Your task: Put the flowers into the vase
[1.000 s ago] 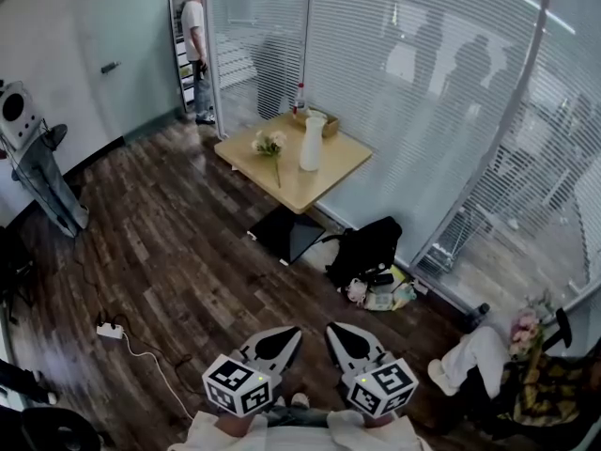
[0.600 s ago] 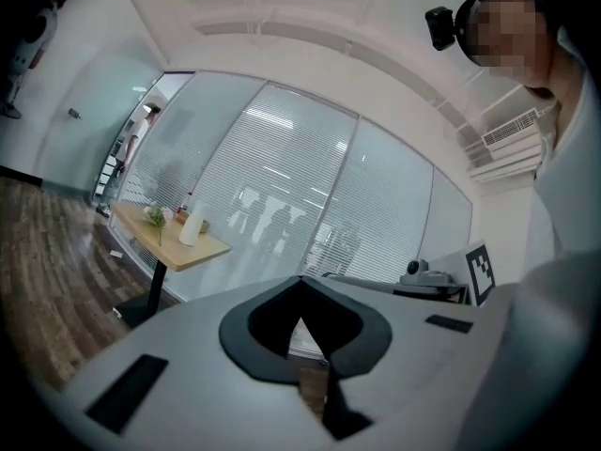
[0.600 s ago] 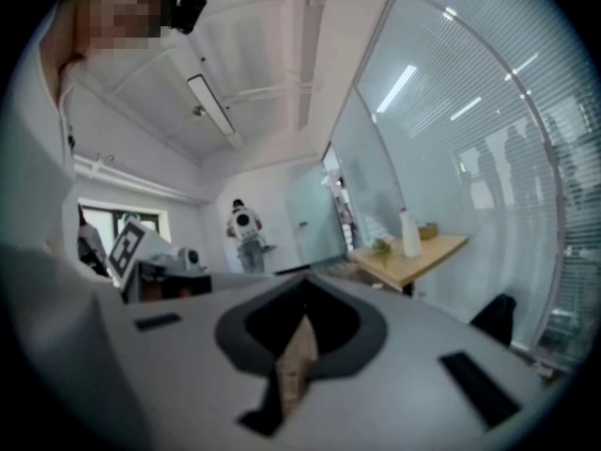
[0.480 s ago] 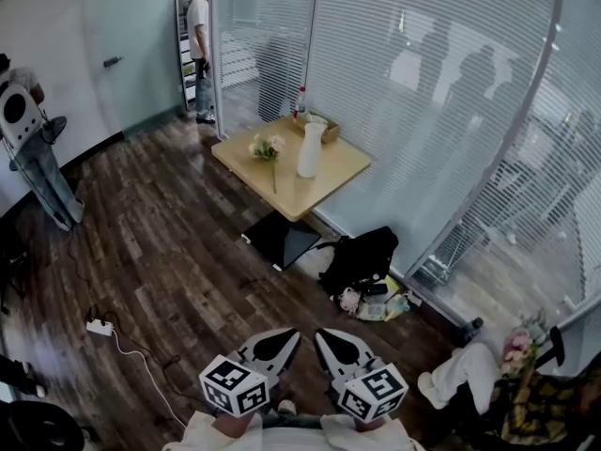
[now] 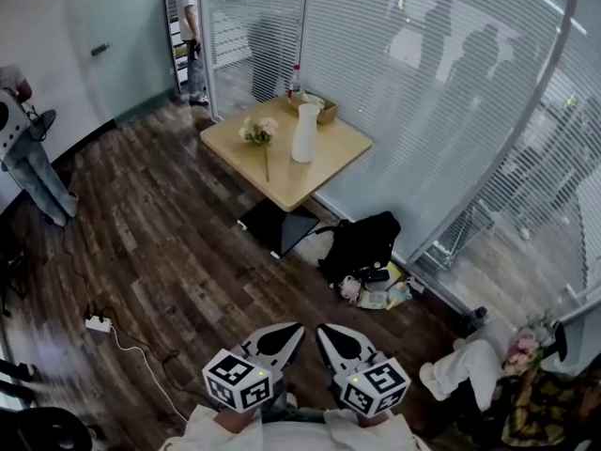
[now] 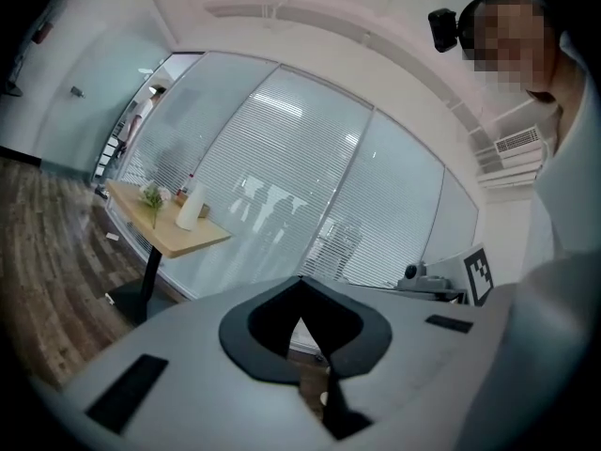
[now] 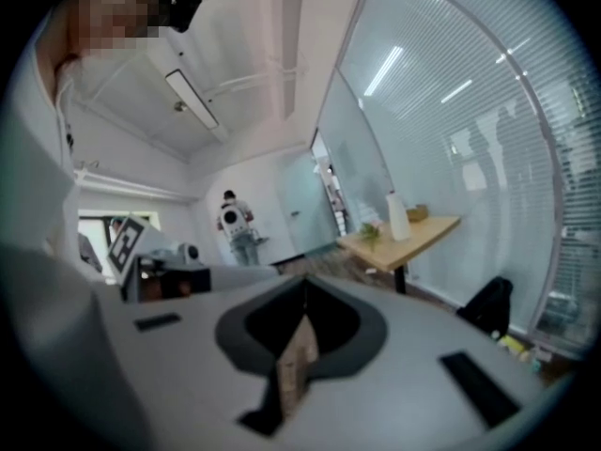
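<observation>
A tall white vase (image 5: pixel 305 132) stands on a small wooden table (image 5: pixel 329 153) far across the room. A bunch of pale flowers (image 5: pixel 258 132) lies on the tabletop to the vase's left, stem pointing toward me. My left gripper (image 5: pixel 293 330) and right gripper (image 5: pixel 324 331) hang side by side at the bottom of the head view, far from the table, both shut and holding nothing. The left gripper view shows the left gripper (image 6: pixel 300 280) with the vase (image 6: pixel 191 205) and flowers (image 6: pixel 152 195) small in the distance. The right gripper view shows the right gripper (image 7: pixel 305 283), vase (image 7: pixel 398 218) and flowers (image 7: pixel 369 233).
A cardboard box (image 5: pixel 313 109) and a bottle (image 5: pixel 296 81) sit at the table's far edge against a glass partition with blinds. A black bag (image 5: pixel 362 245) lies on the wooden floor beside the table's base. A power strip (image 5: pixel 98 323) lies left. One person (image 5: pixel 191 26) stands at the doorway, another person (image 5: pixel 23 158) at the left wall.
The head view has shifted across the room, and the person at the left wall has come further into view. Both grippers stay shut and side by side at the bottom.
</observation>
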### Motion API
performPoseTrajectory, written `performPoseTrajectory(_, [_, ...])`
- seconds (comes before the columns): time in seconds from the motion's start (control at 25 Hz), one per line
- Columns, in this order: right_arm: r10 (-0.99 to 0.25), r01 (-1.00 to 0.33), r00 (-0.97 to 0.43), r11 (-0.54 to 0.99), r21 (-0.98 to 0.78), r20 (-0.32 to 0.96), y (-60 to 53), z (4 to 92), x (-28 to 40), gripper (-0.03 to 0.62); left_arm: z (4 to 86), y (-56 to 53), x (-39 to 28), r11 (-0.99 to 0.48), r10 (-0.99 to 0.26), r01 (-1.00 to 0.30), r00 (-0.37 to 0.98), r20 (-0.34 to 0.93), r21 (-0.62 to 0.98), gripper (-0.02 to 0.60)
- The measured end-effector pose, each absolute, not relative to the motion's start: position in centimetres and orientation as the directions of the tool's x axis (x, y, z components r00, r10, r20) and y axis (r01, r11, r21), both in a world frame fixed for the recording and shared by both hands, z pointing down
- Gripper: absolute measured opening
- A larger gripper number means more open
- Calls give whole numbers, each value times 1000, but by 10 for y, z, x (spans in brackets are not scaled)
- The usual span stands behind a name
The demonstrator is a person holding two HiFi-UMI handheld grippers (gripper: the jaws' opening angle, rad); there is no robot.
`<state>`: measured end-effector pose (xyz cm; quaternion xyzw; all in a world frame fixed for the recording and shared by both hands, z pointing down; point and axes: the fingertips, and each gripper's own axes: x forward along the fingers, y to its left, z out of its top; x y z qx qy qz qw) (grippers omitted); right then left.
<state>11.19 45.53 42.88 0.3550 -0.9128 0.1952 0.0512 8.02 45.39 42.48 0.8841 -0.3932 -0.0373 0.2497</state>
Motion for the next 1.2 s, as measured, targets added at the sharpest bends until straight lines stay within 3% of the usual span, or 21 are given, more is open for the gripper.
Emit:
performPoseTrajectory(0.68, [-709,-732,-678,626,-269,195,217,409,48,14,408,217,7,-646,-653,-622,751,103,443,8])
performPoseTrajectory(1.2, [-715,-738,-664,582,-341,216,126,431,28,14,443,133,0,-641,-590,-584,790,168,497,8])
